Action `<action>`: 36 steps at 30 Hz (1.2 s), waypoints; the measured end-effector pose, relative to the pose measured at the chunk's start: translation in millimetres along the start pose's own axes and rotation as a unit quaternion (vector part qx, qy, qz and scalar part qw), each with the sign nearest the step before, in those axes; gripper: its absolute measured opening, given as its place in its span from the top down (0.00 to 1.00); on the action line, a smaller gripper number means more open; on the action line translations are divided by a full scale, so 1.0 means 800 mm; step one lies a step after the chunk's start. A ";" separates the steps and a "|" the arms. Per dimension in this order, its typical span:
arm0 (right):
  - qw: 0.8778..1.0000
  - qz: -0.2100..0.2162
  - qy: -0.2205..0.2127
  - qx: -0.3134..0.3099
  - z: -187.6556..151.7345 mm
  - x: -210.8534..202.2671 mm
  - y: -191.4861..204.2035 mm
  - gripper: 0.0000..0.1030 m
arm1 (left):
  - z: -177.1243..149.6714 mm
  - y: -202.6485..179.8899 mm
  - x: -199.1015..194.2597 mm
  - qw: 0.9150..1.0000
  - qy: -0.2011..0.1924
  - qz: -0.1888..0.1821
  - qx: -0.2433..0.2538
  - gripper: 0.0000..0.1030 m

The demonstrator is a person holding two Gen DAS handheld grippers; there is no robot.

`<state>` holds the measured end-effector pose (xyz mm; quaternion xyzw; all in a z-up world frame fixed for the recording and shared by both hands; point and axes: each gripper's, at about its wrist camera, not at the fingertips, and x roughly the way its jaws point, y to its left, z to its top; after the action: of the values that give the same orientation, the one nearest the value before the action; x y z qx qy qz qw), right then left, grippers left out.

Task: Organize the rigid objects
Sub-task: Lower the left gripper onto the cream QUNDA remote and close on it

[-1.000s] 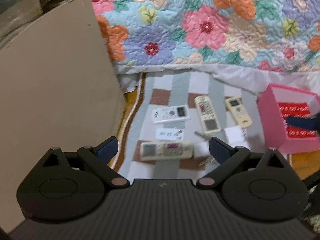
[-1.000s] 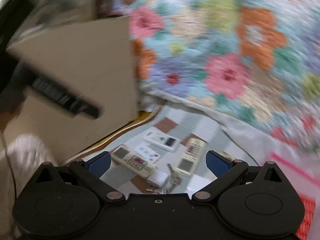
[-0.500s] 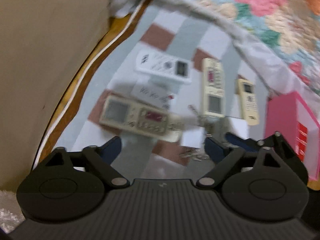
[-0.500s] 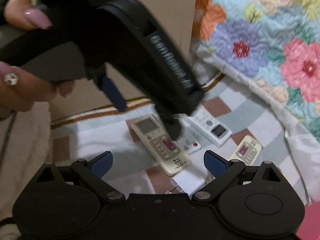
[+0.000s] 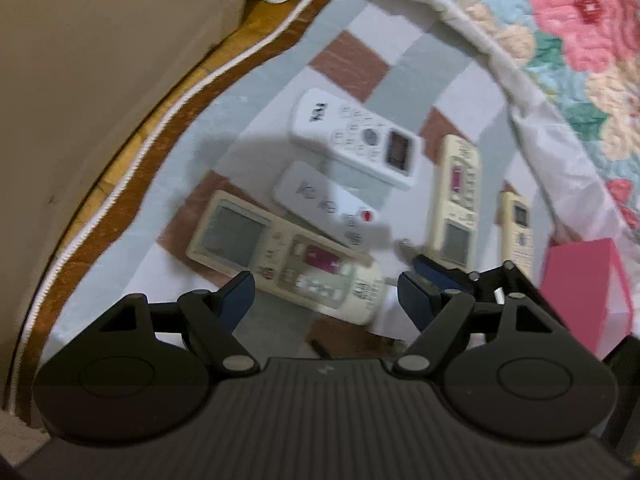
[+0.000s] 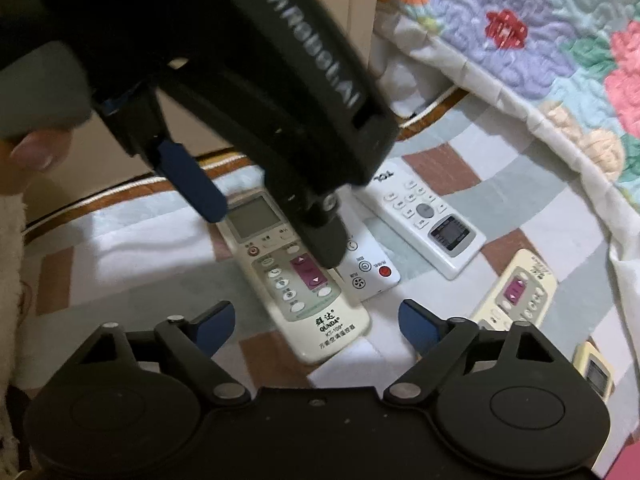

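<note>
We've got both grippers down low over the checkered mat (image 5: pixel 404 68), and neither one is holding anything. Our left gripper (image 5: pixel 322 294) has its fingers spread wide, hovering just above the big beige QUNDA remote (image 5: pixel 280 256), which lies right between and just ahead of the blue fingertips (image 5: pixel 238 298). In the right wrist view that same left gripper (image 6: pixel 256 216) comes in from the upper left, one blue pad just off the screen end of the QUNDA remote (image 6: pixel 296 276) and the other finger over its button area. Can't tell if either is actually touching it.

Our right gripper (image 6: pixel 312 326) is spread too, with the label end of the QUNDA remote sitting between its fingers.

Just past the QUNDA remote there's a small flat white remote (image 5: pixel 330 210) with a red button, partly tucked under it. Further ahead sits the white TCL remote (image 5: pixel 358 138), lying at an angle. Off to the right of the left gripper we see a long cream remote (image 5: pixel 456 200) with a pink button, then a smaller yellowish remote (image 5: pixel 518 228) beside it, and a pink box (image 5: pixel 584 292) at the far right. A floral quilt (image 5: pixel 580 32) runs along the far edge, and a cardboard panel (image 5: pixel 100 60) stands to the left.
</note>
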<state>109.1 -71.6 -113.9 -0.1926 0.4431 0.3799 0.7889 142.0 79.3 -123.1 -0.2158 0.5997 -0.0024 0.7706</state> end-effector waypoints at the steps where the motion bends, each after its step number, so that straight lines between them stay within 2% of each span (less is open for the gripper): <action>1: 1.000 0.003 0.006 -0.001 0.001 0.006 -0.001 0.14 | 0.001 0.003 0.004 1.000 0.001 0.009 -0.002 0.27; 7: 0.999 0.016 0.036 -0.004 0.007 0.037 -0.007 0.15 | 0.012 0.031 0.030 0.999 0.022 0.010 -0.046 0.37; 11: 0.999 0.025 0.039 0.014 0.012 0.052 -0.014 0.14 | 0.012 0.031 0.029 0.999 0.013 0.008 -0.050 0.37; 14: 0.999 0.027 0.037 0.024 0.014 0.049 -0.013 0.27 | 0.011 0.028 0.028 0.999 0.007 0.013 -0.045 0.39; 18: 0.998 0.023 0.050 0.035 0.014 0.041 -0.006 0.32 | 0.009 0.028 0.027 0.999 0.008 0.003 -0.050 0.44; 21: 0.995 0.019 0.051 0.082 0.014 0.032 -0.010 0.33 | 0.008 0.031 0.025 0.998 0.013 -0.009 -0.062 0.45; 26: 0.987 0.012 0.045 0.156 0.017 0.009 -0.014 0.33 | 0.008 0.040 0.033 0.994 0.044 -0.042 -0.094 0.43; 30: 0.978 -0.010 0.069 0.194 0.014 -0.001 -0.015 0.33 | 0.007 0.035 0.039 0.993 0.047 -0.049 -0.093 0.43; 32: 0.969 0.003 0.071 0.238 0.004 -0.008 -0.022 0.34 | 0.006 0.034 0.043 0.992 0.053 -0.061 -0.096 0.50; 33: 0.963 0.012 0.069 0.262 -0.001 -0.013 -0.024 0.35 | 0.004 0.032 0.044 0.992 0.056 -0.066 -0.092 0.60; 36: 0.954 0.026 0.063 0.291 -0.018 -0.024 -0.022 0.38 | 0.001 0.022 0.043 0.994 0.058 -0.069 -0.063 0.62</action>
<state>108.6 -100.0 -105.8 0.0337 0.5884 0.2417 0.7709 147.8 86.7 -160.8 -0.3047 0.6259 -0.0300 0.7173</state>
